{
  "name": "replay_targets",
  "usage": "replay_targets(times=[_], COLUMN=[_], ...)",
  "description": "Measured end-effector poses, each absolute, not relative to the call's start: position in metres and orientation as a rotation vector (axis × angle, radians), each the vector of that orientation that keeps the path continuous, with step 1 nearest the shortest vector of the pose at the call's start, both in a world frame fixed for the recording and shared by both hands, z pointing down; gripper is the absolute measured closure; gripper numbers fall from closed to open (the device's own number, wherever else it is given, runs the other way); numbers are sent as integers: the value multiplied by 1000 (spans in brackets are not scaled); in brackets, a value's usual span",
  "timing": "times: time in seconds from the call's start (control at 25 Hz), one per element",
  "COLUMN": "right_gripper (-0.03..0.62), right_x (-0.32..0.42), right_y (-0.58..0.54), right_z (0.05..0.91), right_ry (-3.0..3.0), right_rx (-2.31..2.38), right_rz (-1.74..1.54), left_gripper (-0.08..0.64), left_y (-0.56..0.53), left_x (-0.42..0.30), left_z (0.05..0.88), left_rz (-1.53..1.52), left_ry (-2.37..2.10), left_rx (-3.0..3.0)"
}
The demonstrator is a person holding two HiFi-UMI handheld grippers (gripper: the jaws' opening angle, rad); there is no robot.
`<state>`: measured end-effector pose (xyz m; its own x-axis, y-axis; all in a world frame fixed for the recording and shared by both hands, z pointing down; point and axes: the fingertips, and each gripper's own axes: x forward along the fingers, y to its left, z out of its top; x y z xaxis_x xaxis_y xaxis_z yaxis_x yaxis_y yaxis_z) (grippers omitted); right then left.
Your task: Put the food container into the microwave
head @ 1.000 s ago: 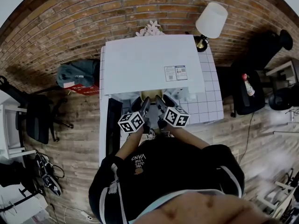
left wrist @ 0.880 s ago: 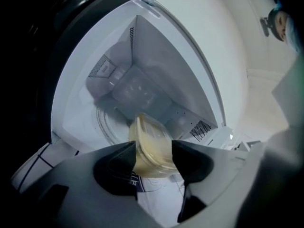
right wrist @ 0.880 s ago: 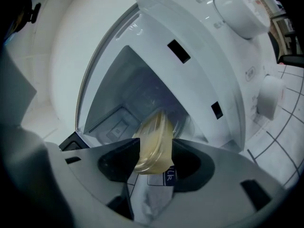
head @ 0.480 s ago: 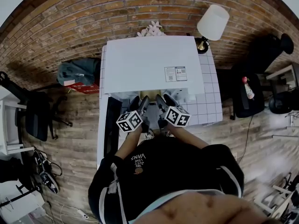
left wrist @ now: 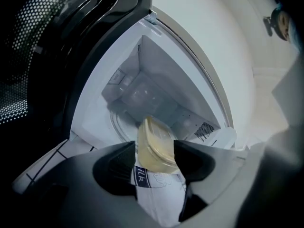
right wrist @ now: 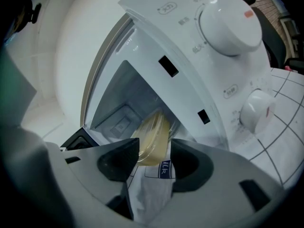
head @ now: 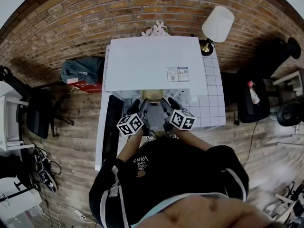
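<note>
Brick wall [head: 71, 18] is filling the far side of the head view, well beyond both grippers, and wooden floor [head: 71, 122] is spreading out to either side of them. A white tiled table [head: 214, 109] is sitting under the two grippers. On it the white microwave [head: 152, 63] is standing straight ahead of them. Its dark door [head: 113, 127] is swung wide open, hanging just outside the left gripper [left wrist: 155, 151]. A table lamp [head: 217, 22] with a pale shade is standing beyond the microwave, off past the right gripper [right wrist: 154, 148].

Both grippers are pointing side by side into the open cavity, close together. The left gripper's jaws have just been opening and are now standing wide apart, pads not pressing on anything. The right gripper's jaws have just been opening too, and they are standing just as wide and just as free.

A white packet with a blue label [left wrist: 156, 194] is lying low between each pair of jaws, right under the tips.

The food container [left wrist: 153, 136], translucent with a yellowish fill, is sitting inside the microwave at the front of the cavity. It is showing just ahead of the tips, in the gap of both pairs of jaws, released.

Two white dials [right wrist: 230, 18] are sticking out of the control panel, up and outside the right gripper.
</note>
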<state>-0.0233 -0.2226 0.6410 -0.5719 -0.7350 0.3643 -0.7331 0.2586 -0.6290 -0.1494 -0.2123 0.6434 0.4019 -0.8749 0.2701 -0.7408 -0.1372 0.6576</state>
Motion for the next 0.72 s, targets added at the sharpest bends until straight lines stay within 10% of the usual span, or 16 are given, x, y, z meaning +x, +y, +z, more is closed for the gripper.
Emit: replay_targets(times=[0.72], right_gripper=[535], right_x=[-40], right_y=[-197], right_z=[656], right_ry=[2672], right_rx=[-1400], right_rz=[-1294], left_gripper=[518], left_y=[-177], left_x=[-132], left_z=[652], left_rz=[-114], left_ry=[-1314], left_rx=[1996])
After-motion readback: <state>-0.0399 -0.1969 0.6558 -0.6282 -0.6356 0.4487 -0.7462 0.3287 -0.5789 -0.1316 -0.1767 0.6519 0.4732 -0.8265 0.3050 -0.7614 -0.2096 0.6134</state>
